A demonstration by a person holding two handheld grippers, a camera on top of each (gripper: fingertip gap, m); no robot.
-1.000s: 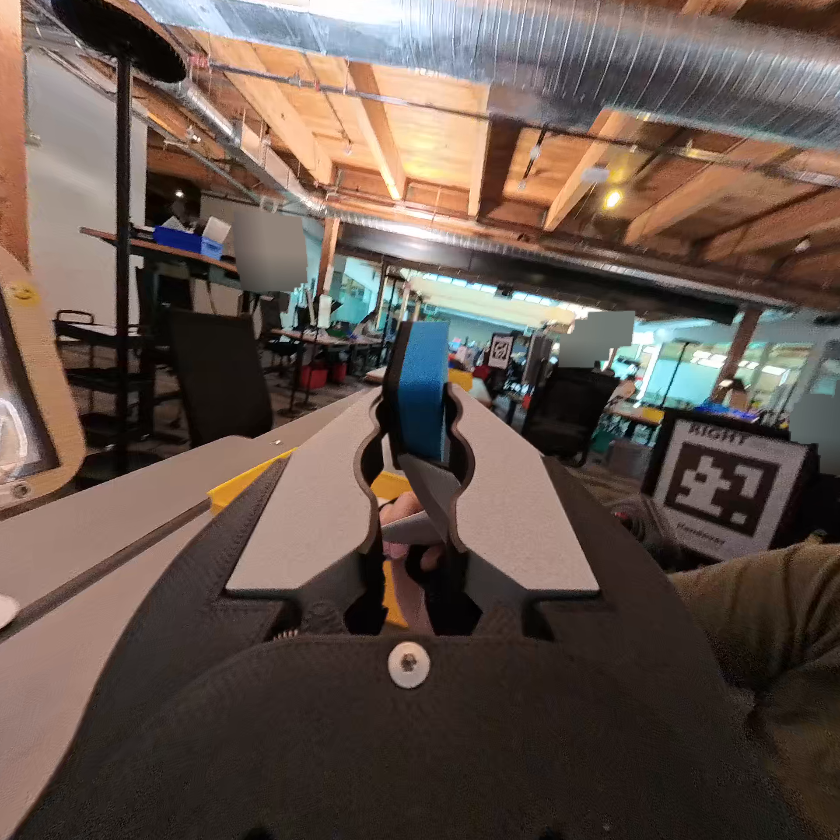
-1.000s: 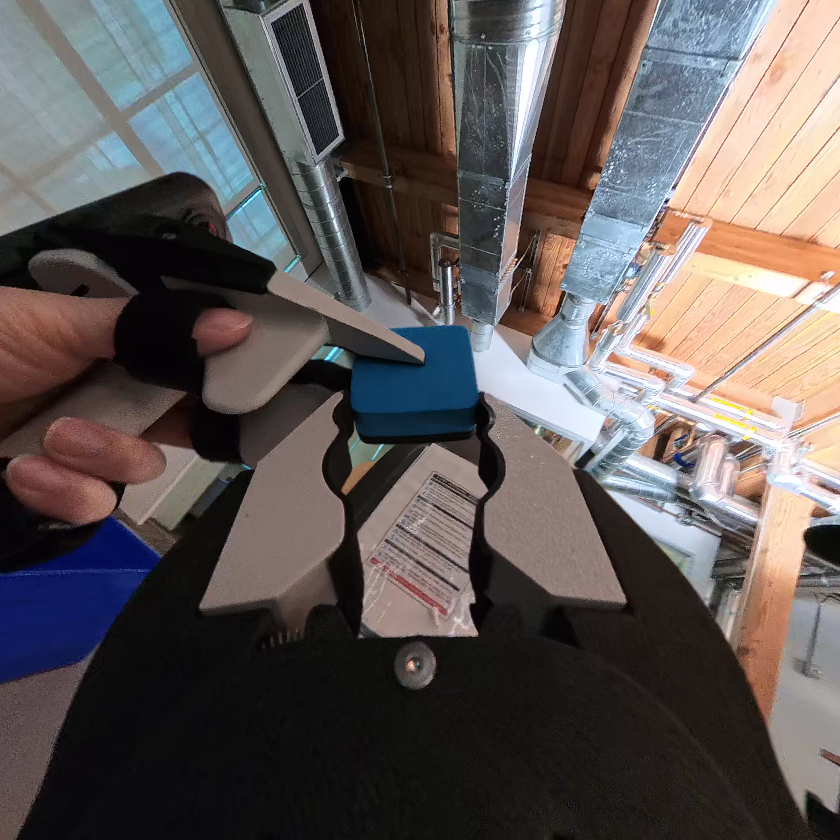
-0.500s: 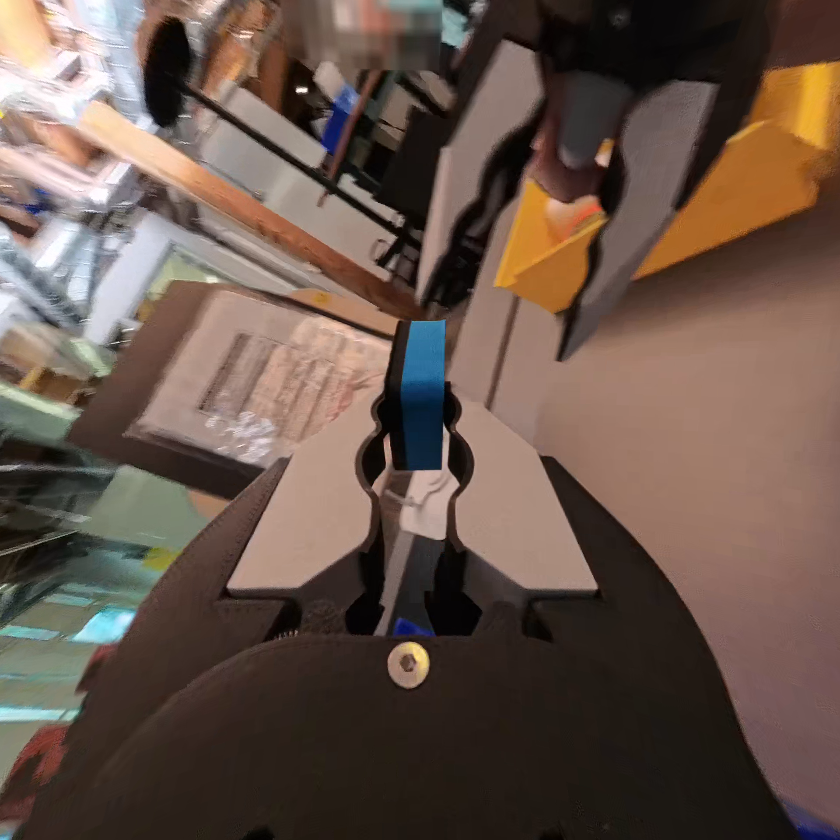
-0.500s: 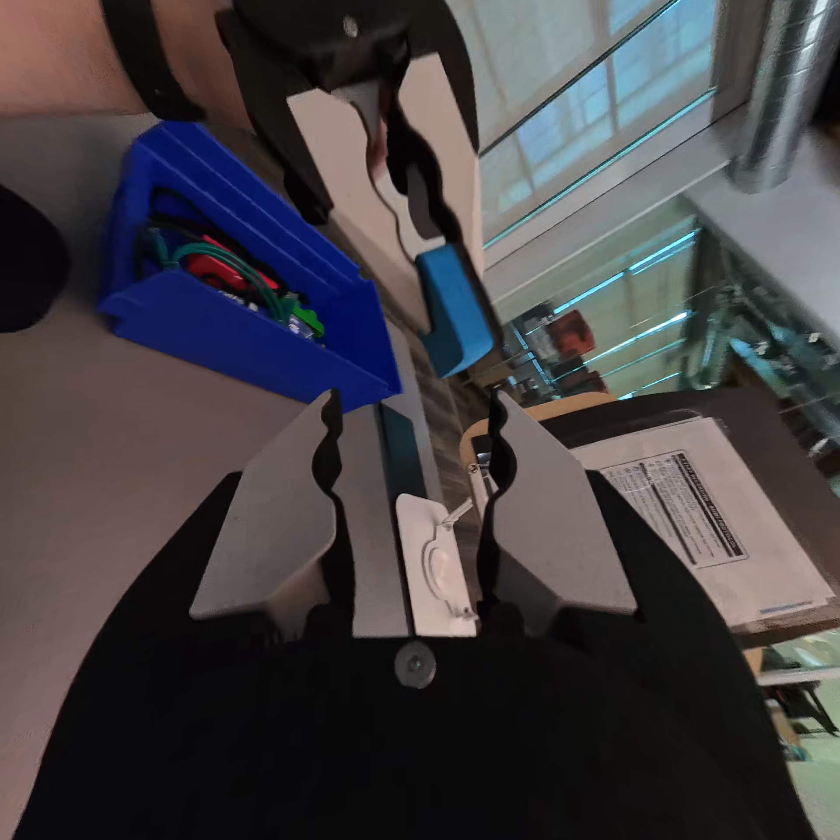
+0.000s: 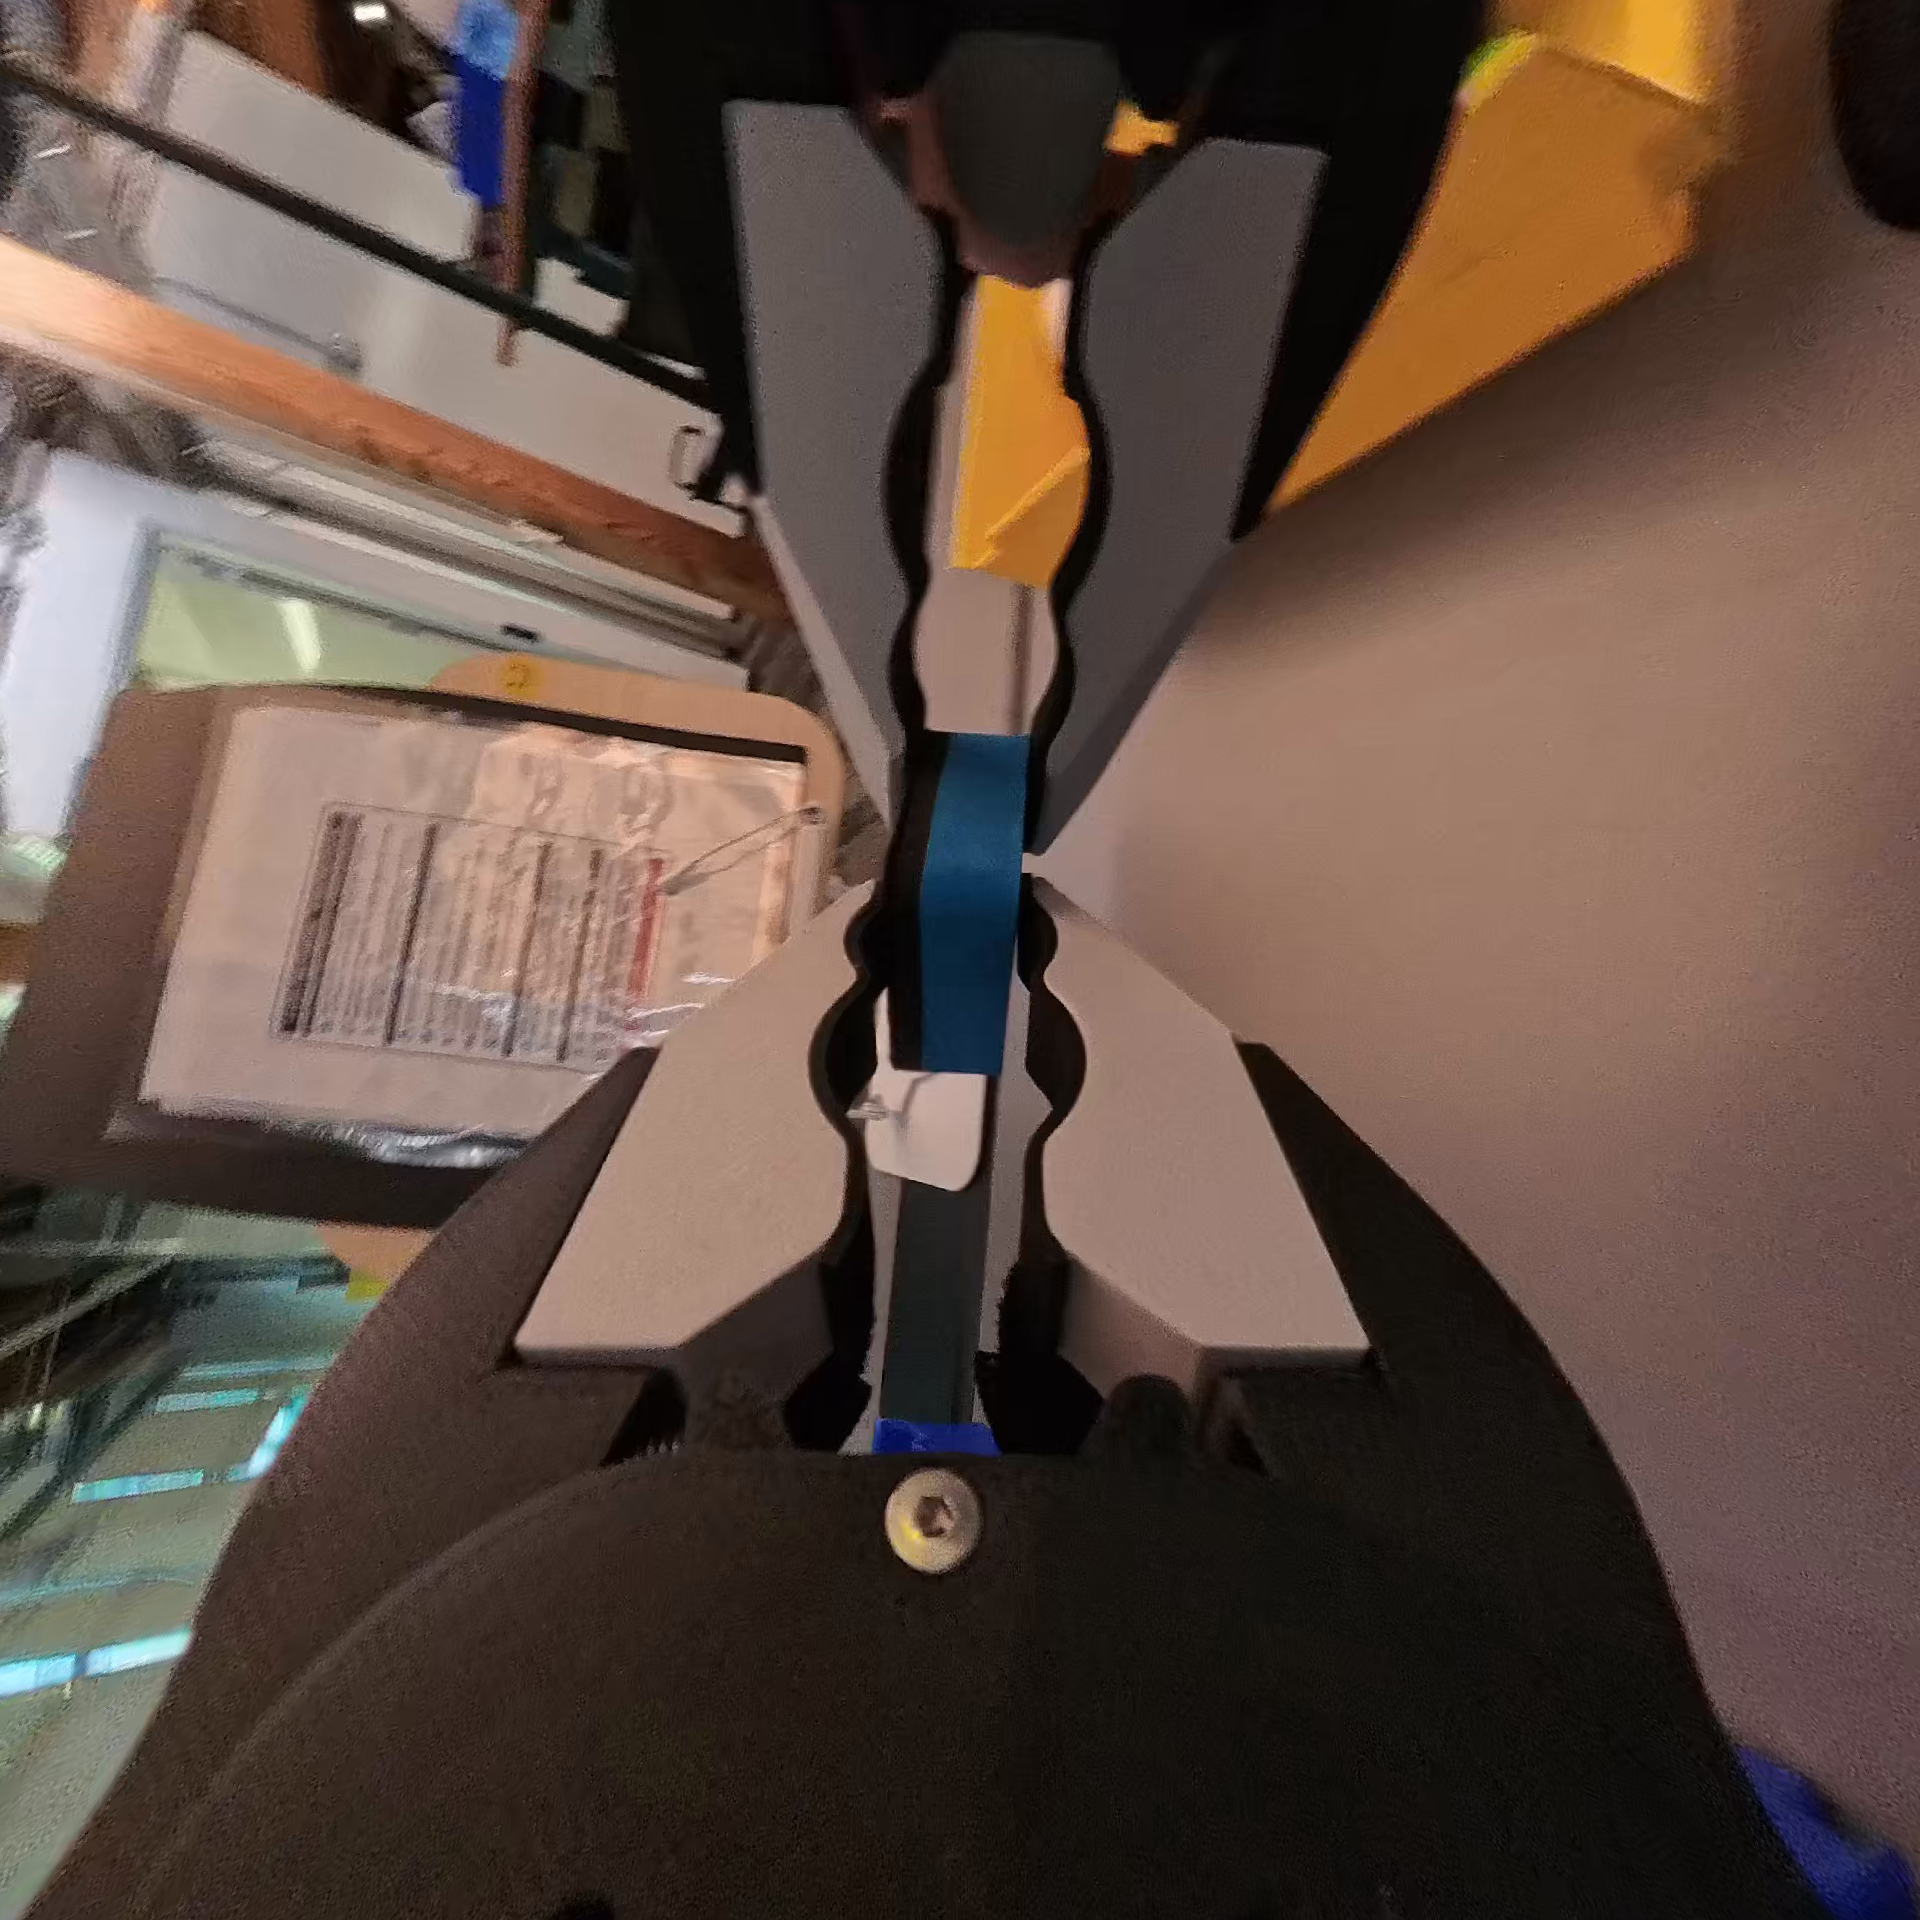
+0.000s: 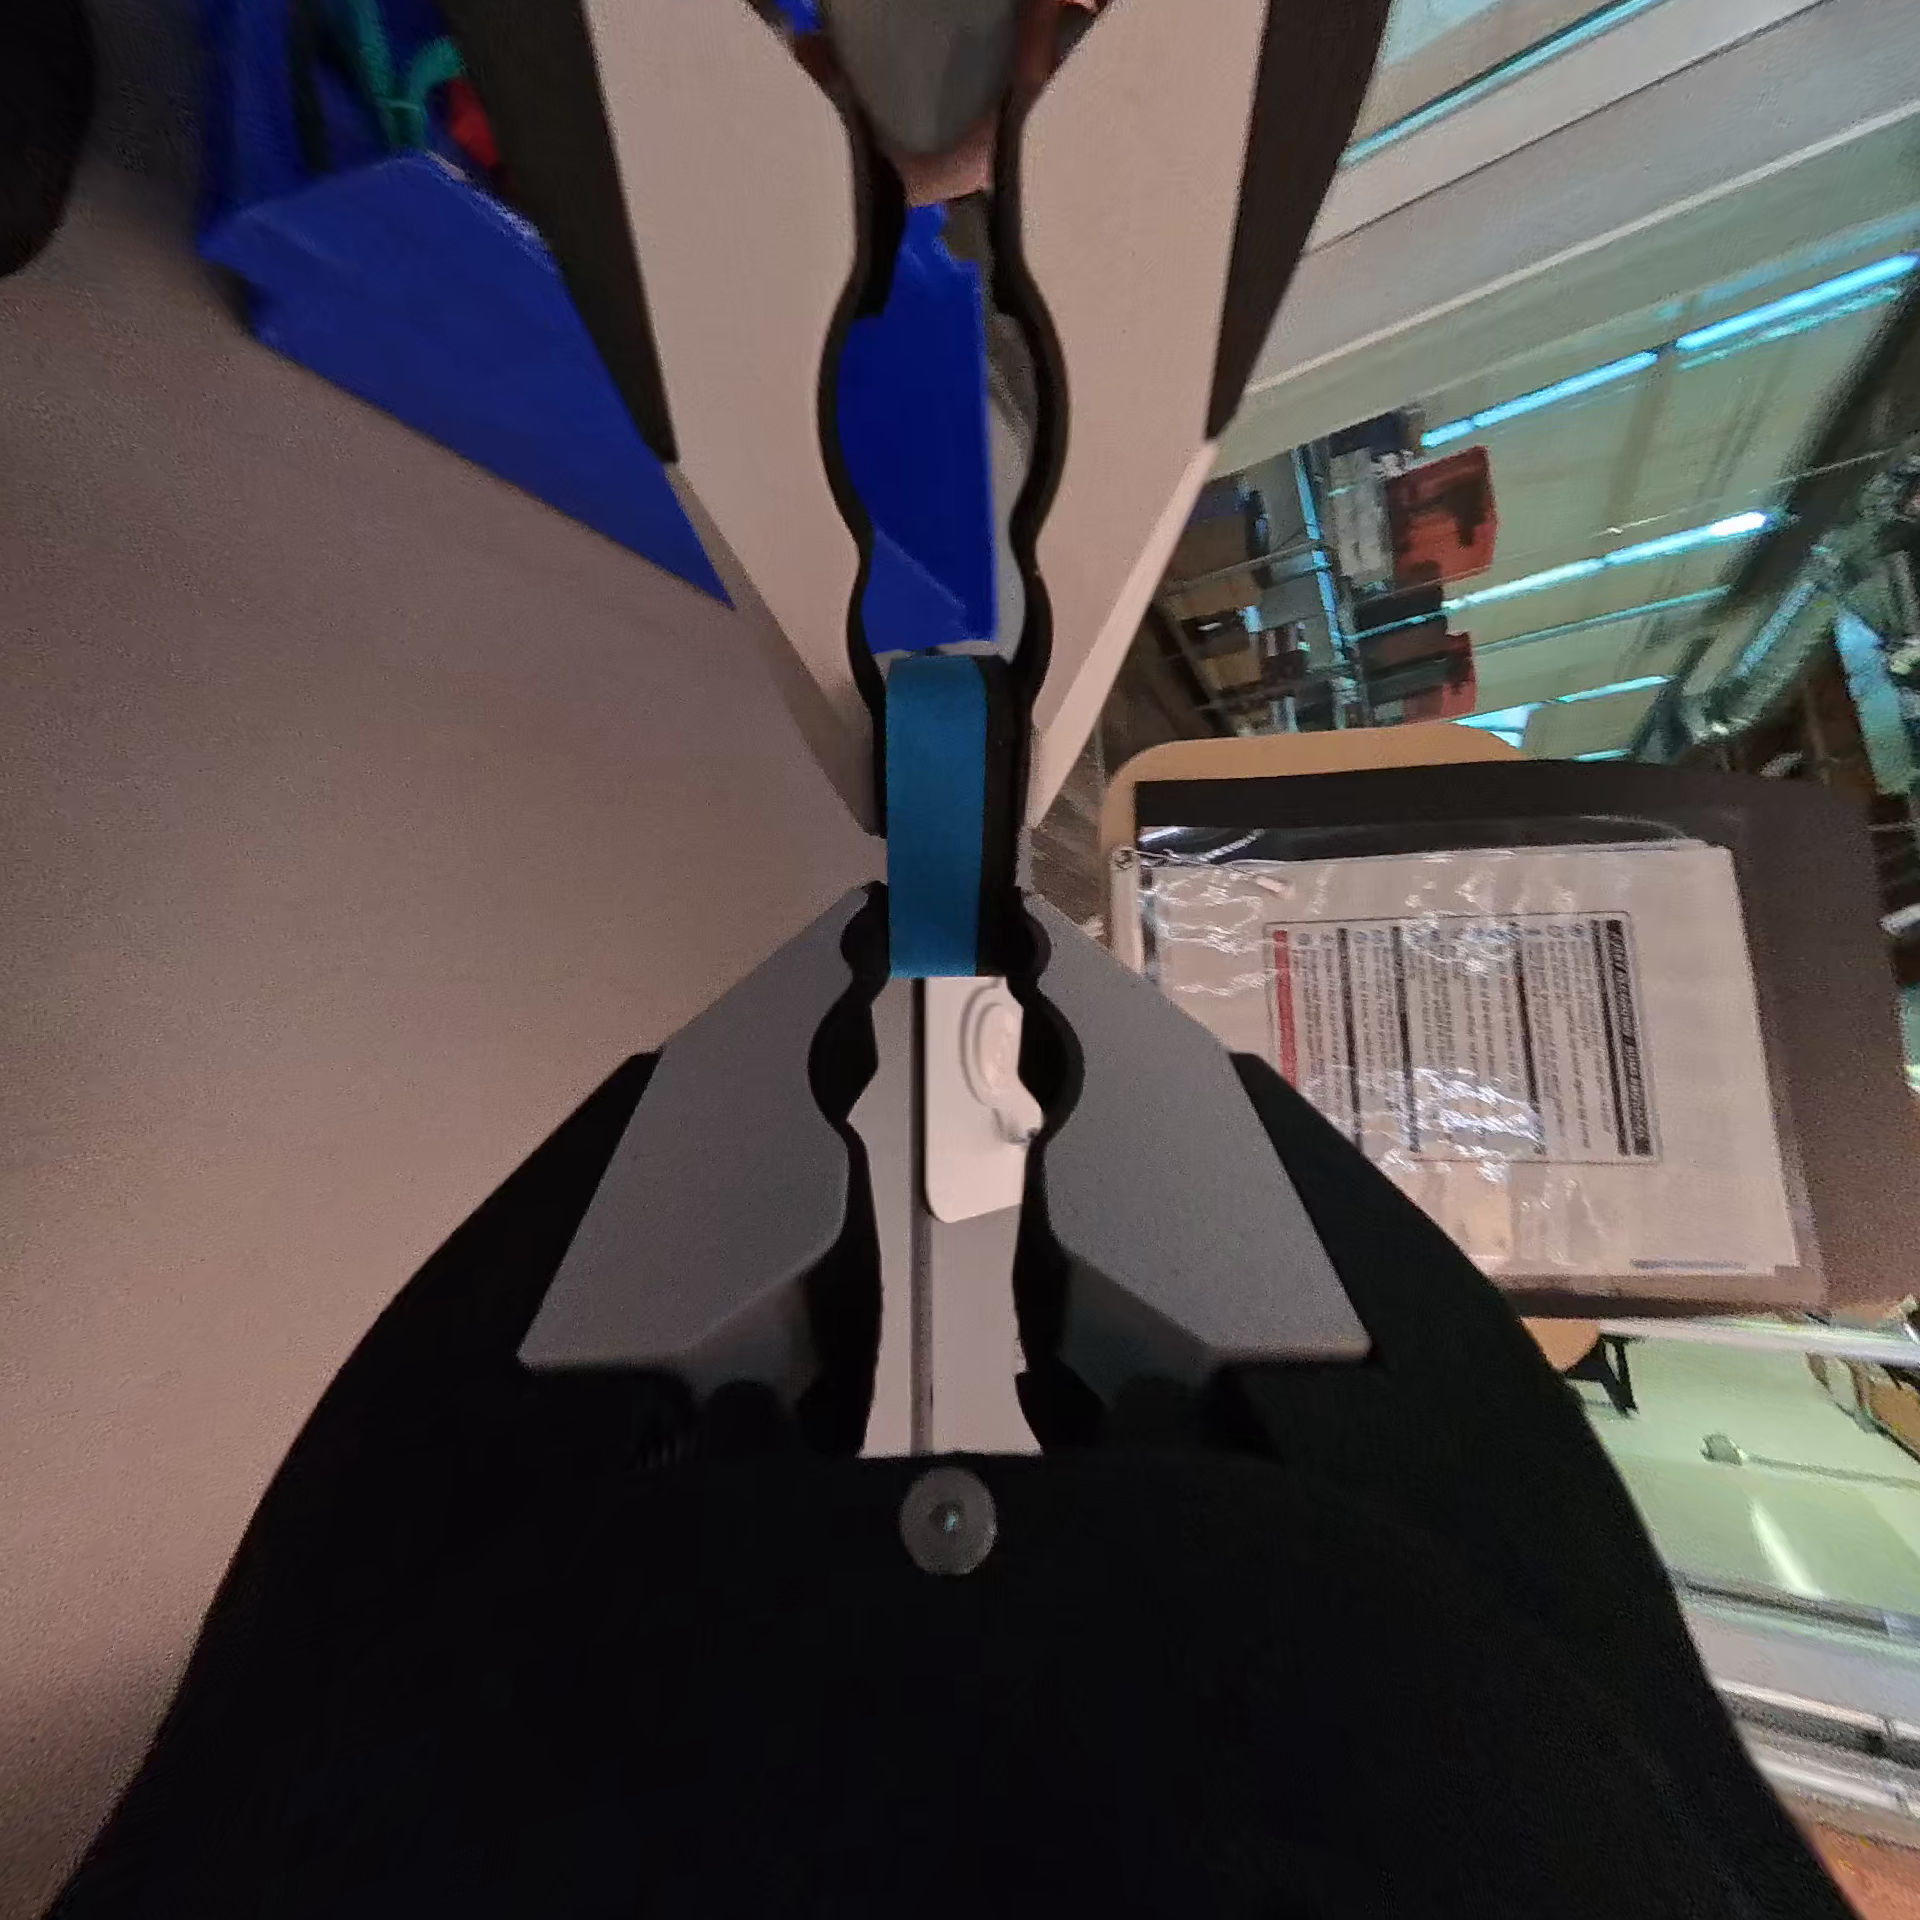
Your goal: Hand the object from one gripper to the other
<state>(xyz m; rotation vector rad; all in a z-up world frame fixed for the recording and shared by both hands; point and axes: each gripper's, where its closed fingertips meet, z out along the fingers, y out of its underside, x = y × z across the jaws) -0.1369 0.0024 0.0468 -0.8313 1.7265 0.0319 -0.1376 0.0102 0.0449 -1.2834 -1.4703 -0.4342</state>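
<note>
Jaws on both sides are closed onto the same piece: my left gripper (image 5: 961,909) pinches the near end of the blue foam block (image 5: 966,831), and my right gripper (image 6: 948,914) clamps the opposite end, tip to tip, nearly touching. The block hangs in the air between the two, above the grey table (image 5: 1507,831).

It looks light and spongy, blue with a thin black layer down one face, so I judge it will squash rather than slip. A gentle squeeze on the flat faces should be plenty, and deeper in the finger notches would be safer than at the very tips. Which gripper actually carries it I cannot tell.

The left wrist view has the right gripper coming in from 12 o'clock with a yellow bin (image 5: 1455,260) behind it at 1 o'clock, and the black layer on the block's 9 o'clock side. The right wrist view shows instead a blue bin (image 6: 436,343) at 11 o'clock, and the black layer at 3 o'clock.
</note>
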